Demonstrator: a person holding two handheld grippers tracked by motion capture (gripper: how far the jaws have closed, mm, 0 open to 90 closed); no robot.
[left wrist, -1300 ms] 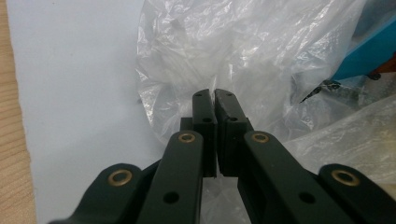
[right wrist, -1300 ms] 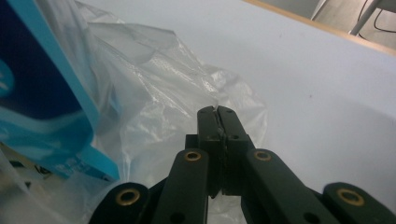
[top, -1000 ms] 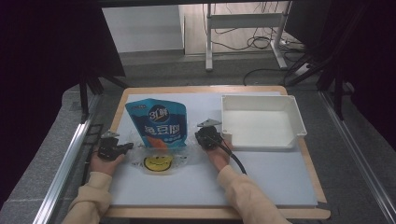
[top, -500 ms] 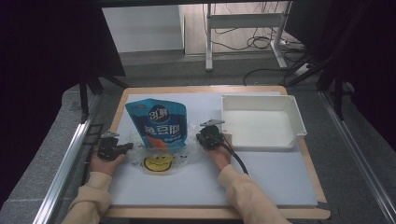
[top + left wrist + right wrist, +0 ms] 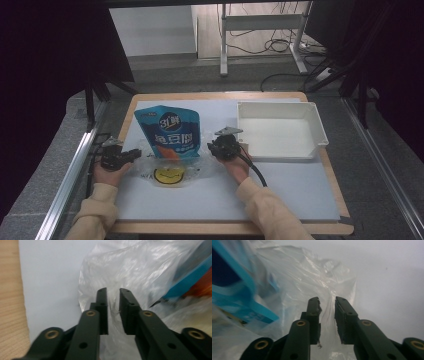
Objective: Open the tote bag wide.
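The surface (image 5: 280, 195) is a pale sheet on a wooden board whose bare wood edge shows all round; its near half, toward the person, lies open and bare. A white tray (image 5: 278, 131) sits at the far right, its near wall close to the right gripper (image 5: 220, 146).

The blue pouch (image 5: 170, 131) lies left of the tray, printed with white characters and an orange patch low down. Its lower part sits inside a clear plastic bag (image 5: 172, 167), which spreads crumpled across the surface between the two hands; a yellow round smiley mark (image 5: 169, 175) shows through the film near the bag's near edge.

The left gripper (image 5: 131, 154) lies at the bag's left edge, close to the left rim of the board; the right gripper is at the bag's right edge, with open sheet behind it.

In the left gripper view, the left gripper's (image 5: 113, 301) jaws stand slightly parted after having just been opening, with wrinkled film (image 5: 140, 275) running between them, no longer pinched. In the right gripper view, the right gripper's (image 5: 327, 307) jaws have likewise just loosened, a fold of film (image 5: 312, 275) lying in the gap, released. These close views show the bag's creases and the pouch's blue border (image 5: 249, 300), which the high view blurs; the high view alone gives the tray and board edges.
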